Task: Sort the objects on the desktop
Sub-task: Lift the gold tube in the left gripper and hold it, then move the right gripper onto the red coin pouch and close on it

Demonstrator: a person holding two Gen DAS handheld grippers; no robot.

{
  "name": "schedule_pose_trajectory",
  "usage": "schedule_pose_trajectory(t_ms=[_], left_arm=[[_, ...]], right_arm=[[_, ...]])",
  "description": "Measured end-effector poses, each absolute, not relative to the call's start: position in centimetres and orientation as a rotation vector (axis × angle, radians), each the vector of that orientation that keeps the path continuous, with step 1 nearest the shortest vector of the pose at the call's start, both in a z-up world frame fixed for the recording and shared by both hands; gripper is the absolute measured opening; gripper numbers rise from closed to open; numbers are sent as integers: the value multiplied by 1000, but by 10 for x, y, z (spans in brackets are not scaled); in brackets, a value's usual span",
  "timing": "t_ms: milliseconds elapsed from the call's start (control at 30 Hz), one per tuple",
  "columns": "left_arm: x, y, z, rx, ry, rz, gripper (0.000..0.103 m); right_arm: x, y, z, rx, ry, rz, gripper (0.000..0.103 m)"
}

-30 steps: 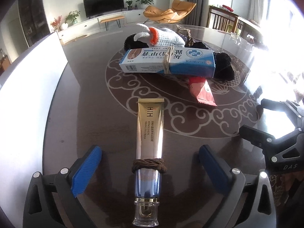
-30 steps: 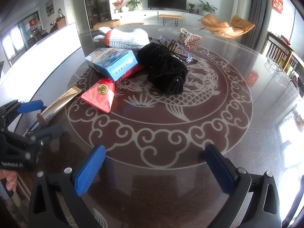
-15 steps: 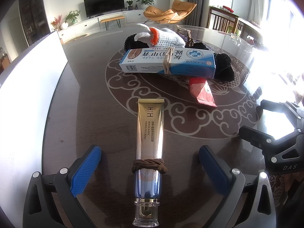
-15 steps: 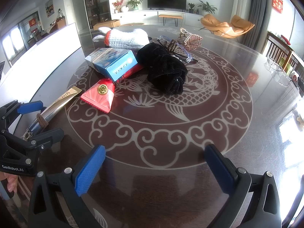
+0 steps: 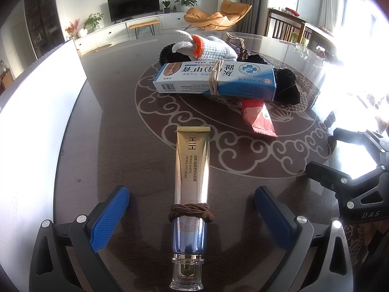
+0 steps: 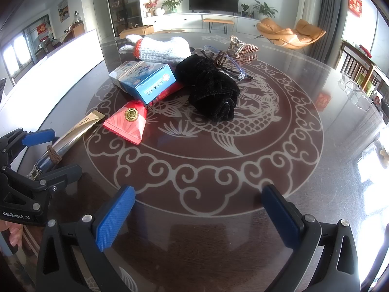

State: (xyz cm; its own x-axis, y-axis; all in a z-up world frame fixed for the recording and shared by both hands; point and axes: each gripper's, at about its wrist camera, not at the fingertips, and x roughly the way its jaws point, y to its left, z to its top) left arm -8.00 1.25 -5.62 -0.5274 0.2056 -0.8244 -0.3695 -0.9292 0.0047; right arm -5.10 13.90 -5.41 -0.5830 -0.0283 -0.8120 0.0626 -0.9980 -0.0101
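**Left gripper lined up on the eye-cream tube**

The left gripper [image 5: 192, 216] sits low over the dark glass-topped round table [image 5: 116, 150], jaws spread wide with nothing between the pads but the long gold-and-blue eye-cream tube [image 5: 192, 182], which lies lengthwise down the gap, untouched. That straddle suits a sideways pinch near the brown cord loop [image 5: 191, 213]. The right gripper [image 6: 197, 216] hangs equally wide and empty over bare table, probably waiting. Well beyond, the pile remains unsorted: the blue-and-white medicine box [image 5: 216, 80] lies across the red foil packet [image 5: 259, 119], the black plush cloth [image 6: 211, 90] just beside it.
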Motion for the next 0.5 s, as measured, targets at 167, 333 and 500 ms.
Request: schedule_pose_trajectory(t_ms=[167,333,500], left_arm=[[-76,11,-55,-1302,255,2478,103],[-76,10,-55,-1305,255,2479,103],[-76,2,-48,-1375,293,2414,103]], right_arm=[[-51,139,-54,1410,58,-2750,103],[-51,139,-54,1410,58,-2750,103],[-50,140,-53,1437,80,-2698,103]])
